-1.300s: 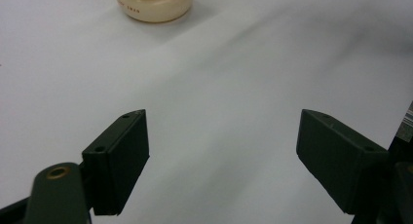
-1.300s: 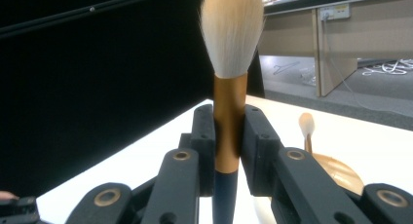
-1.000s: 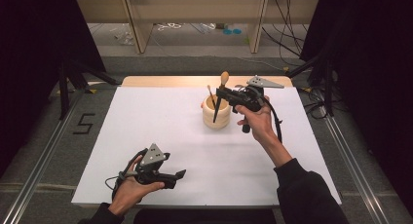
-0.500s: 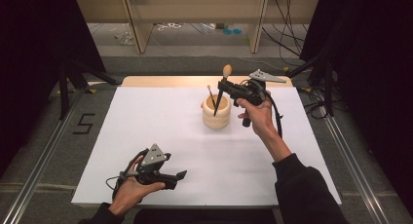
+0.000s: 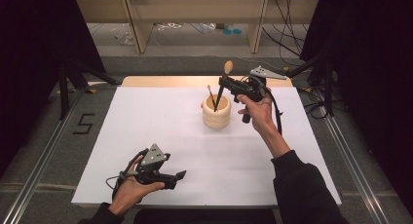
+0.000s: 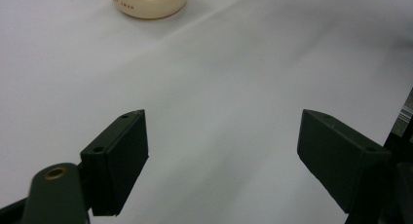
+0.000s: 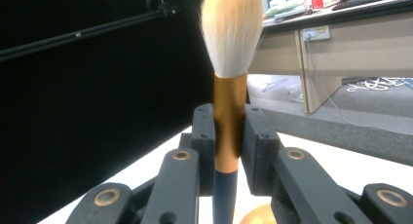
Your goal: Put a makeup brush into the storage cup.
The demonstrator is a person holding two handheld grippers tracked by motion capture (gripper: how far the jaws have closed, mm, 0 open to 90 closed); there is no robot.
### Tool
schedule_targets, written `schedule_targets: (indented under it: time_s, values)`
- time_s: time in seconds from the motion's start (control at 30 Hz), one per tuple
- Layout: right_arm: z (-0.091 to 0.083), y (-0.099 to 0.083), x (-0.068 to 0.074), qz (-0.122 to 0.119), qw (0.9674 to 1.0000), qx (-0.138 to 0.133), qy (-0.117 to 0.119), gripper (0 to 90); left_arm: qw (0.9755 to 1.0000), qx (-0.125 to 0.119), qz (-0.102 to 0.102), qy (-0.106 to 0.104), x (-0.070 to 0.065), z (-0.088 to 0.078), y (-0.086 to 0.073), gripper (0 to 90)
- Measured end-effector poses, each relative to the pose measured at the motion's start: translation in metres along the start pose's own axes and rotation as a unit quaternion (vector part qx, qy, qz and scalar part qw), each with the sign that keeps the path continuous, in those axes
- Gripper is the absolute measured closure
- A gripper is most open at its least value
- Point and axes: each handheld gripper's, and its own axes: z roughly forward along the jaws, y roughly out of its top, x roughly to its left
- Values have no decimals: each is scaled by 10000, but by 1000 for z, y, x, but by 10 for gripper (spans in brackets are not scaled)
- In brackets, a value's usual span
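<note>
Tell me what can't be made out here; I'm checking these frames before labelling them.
- Brush tip: right gripper view, cut off by the bottom edge; high view, hidden inside the cup.
- Second brush: high view, too small to tell its type.
- Cup print: left gripper view, too small and blurred; the cup is cut by the top edge.
- Right tool pads: hidden behind the brush ferrule.

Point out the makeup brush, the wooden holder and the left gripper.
makeup brush point(image 7: 230, 36): right gripper view, on its bristles.
wooden holder point(image 5: 216, 118): high view, on its side wall.
left gripper point(image 5: 179, 177): high view, between its fingers.
</note>
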Motion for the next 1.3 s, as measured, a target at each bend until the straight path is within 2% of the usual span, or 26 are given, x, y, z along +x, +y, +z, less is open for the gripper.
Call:
schedule_targets:
  time_s: [0.07,0.1,0.2,0.23,0.3,0.37,0.43,0.5,0.53,0.57,0.6,0.67,0.7,0.77,0.87,0.93,1.0,1.1,1.17,1.23,1.3]
  values:
    - [-1,2,-3,28,10000,-40,-39,776,9998,78,-85,-150,0,0,0,188]
    - [-1,2,-5,5,10000,-66,-51,776,9998,91,-148,-121,-1,-1,-1,188]
    - [0,3,-8,6,9999,-67,-92,776,9998,88,-129,-100,0,-1,0,188]
    - [0,3,-9,31,9999,-71,-117,776,9997,102,-187,-139,-1,-1,0,188]
    - [1,2,-11,6,9999,-60,-132,776,9998,100,-135,-112,0,-1,0,188]
    - [2,2,-13,-7,9998,-68,-165,776,10000,56,50,-28,2,0,0,188]
    - [3,2,-15,-21,9997,-106,-201,776,10000,65,49,-14,2,-1,0,188]
    - [4,3,-17,-11,9997,-102,-225,776,10000,63,-1,-11,1,-1,0,188]
    - [4,3,-18,-9,9997,-77,-239,776,9999,81,-90,-56,0,-1,0,188]
    - [3,3,-19,-5,9996,-30,-273,776,9999,83,-84,-44,1,-1,0,188]
    - [4,2,-20,-1,9996,-92,-273,776,10000,85,-45,-17,1,-1,0,187]
    - [5,2,-21,-24,9996,-72,-287,776,9999,115,-129,5,0,-1,-1,188]
    - [5,2,-21,-12,9995,-16,-305,776,9996,127,-236,-125,-1,0,-1,188]
    - [6,0,-22,-8,9994,-70,-333,776,9995,116,-280,-134,-3,0,-1,187]
    - [6,0,-24,-13,9994,-3,-352,776,9994,133,-291,-145,-3,0,-1,187]
    - [8,-1,-25,-6,9993,-52,-357,776,9995,140,-218,-204,-2,0,-1,188]
    - [8,-2,-26,-42,9992,9,-397,776,9991,177,-292,-259,-3,-1,-1,188]
    - [10,-4,-26,-16,9992,63,-393,776,9991,128,-337,-231,-3,0,-1,188]
    - [12,-5,-26,-22,9993,-3,-372,776,9991,160,-328,-233,-4,-1,-1,188]
    - [13,-6,-26,-26,9992,112,-385,776,9984,158,-436,-328,-5,0,-2,187]
    - [15,-8,-27,-20,9992,60,-382,776,9988,163,-381,-250,-4,-1,-1,188]
